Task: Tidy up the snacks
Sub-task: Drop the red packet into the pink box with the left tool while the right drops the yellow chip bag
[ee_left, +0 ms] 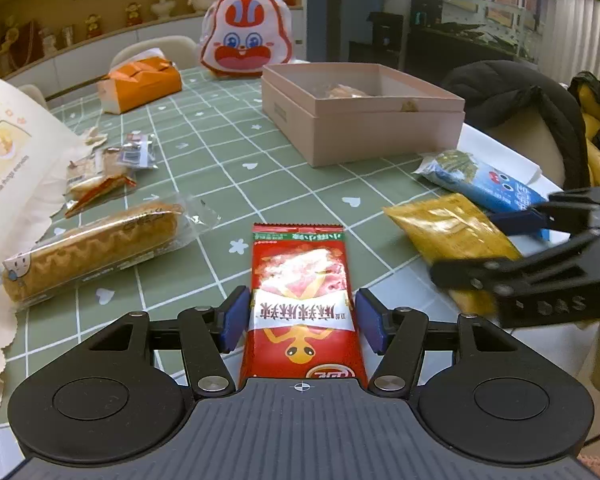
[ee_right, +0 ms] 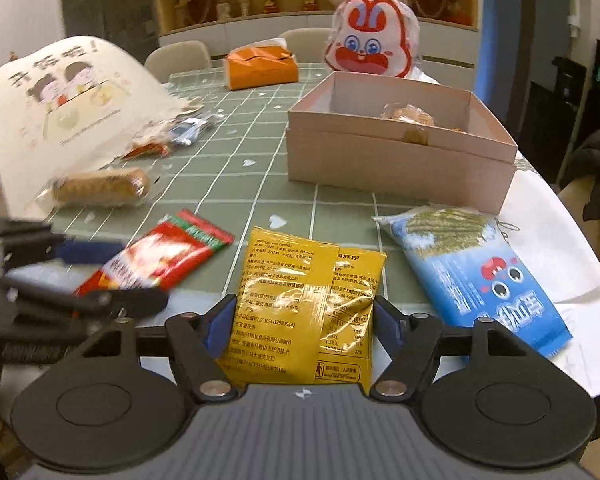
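Snacks: red packet [ee_left: 300,304] and yellow packet [ee_right: 304,312] lying flat on counter [ee_left: 284,184].
Left hand-held gripper [ee_left: 300,320]: straddling red packet, pads just clear.
Right hand-held gripper [ee_right: 302,324]: pinching yellow packet's edges.
Doing well: squeezing evenly, lifting toward pink box [ee_left: 360,120].

Cream bag [ee_right: 72,96]: Chinese heading "开饭啦!" above a cartoon pair; its English line, seen from the left wrist, is only partly legible, "the little things"; yellow packet [ee_right: 300,308]: code "SC10744129806442" in small Chinese print; red packet [ee_left: 302,300]: inverted Chinese characters on a white band, not clearly legible.

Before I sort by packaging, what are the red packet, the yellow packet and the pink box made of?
Red packet: glossy plastic film, glare, serrated end. Yellow packet: shiny crinkled film or foil, bright creases. Pink box: matte paperboard, probably; stiff straight walls.
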Demonstrator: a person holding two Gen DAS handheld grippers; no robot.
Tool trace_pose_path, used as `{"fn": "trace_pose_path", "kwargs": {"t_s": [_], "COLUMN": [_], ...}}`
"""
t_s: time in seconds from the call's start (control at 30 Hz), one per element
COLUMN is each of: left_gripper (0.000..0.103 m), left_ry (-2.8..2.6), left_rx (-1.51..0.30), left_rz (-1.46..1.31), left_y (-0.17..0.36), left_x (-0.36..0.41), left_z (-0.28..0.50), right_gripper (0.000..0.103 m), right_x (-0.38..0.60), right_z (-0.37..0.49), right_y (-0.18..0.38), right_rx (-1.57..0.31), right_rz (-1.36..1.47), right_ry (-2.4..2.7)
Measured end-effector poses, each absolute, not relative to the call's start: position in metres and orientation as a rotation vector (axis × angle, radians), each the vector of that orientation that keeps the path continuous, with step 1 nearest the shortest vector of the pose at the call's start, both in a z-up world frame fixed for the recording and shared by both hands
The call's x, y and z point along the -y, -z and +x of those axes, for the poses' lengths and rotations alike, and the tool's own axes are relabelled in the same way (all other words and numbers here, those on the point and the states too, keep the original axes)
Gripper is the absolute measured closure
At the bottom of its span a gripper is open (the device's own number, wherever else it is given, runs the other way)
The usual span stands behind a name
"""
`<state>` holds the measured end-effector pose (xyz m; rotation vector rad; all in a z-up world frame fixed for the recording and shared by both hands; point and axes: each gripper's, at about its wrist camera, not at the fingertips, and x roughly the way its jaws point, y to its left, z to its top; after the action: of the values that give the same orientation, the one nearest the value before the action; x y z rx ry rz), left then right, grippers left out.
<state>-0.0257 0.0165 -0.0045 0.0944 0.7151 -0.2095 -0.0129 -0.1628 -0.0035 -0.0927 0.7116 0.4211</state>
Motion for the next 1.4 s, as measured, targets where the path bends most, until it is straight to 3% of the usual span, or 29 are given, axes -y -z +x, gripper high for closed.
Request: {"fn": "trace_pose_path", "kwargs": {"t_s": [0.13, 0.37, 0.57, 0.73, 0.97, 1.07, 1.13, 1.23, 1.4], "left_gripper": [0.051, 0.053, 0.052, 0.052, 0.051, 0.046, 0.048, 0.049, 0.049], "left_ry": [0.198, 0.247, 0.288, 0.319, 0.411, 0.462, 0.423, 0.469, 0.407], "left_rx": [-0.686, -0.623, -0.353, -0.351, -0.498, -0.546, -0.65, -0.669, -0.576], "left_rz": [0.067, 0.014, -0.002, -0.033, -0.209, -0.284, -0.27, -0.361, -0.372], "left_y": [0.005, -0.018, -0.126, -0.167, -0.145, -0.104, -0.067, -0.045, -0.066], "left_x": [-0.019, -0.018, -0.009, 0.012, 0.023, 0.022, 0.028, 0.013, -0.026], "left_z": [-0.033, -0.047, -0.024, 0.045, 0.156, 0.198, 0.226, 0.23, 0.193], "right_gripper": [0.033, 0.035, 0.035, 0.035, 0.035, 0.034, 0.027, 0.025, 0.023], "right_x": [0.176, 0.202, 0.235, 0.252, 0.247, 0.24, 0.239, 0.245, 0.264], "right_z": [-0.021, -0.026, -0.005, 0.05, 0.137, 0.179, 0.203, 0.215, 0.179], "right_y": [0.002, -0.016, -0.108, -0.179, -0.18, -0.166, -0.152, -0.132, -0.11], "right_rx": [-0.719, -0.689, -0.507, -0.437, -0.521, -0.585, -0.624, -0.674, -0.665], "right_rz": [-0.086, -0.05, 0.032, 0.078, 0.062, 0.077, 0.106, 0.152, 0.153], "right_ry": [-0.433, -0.426, -0.417, -0.364, -0.279, -0.283, -0.254, -0.231, -0.2]}}
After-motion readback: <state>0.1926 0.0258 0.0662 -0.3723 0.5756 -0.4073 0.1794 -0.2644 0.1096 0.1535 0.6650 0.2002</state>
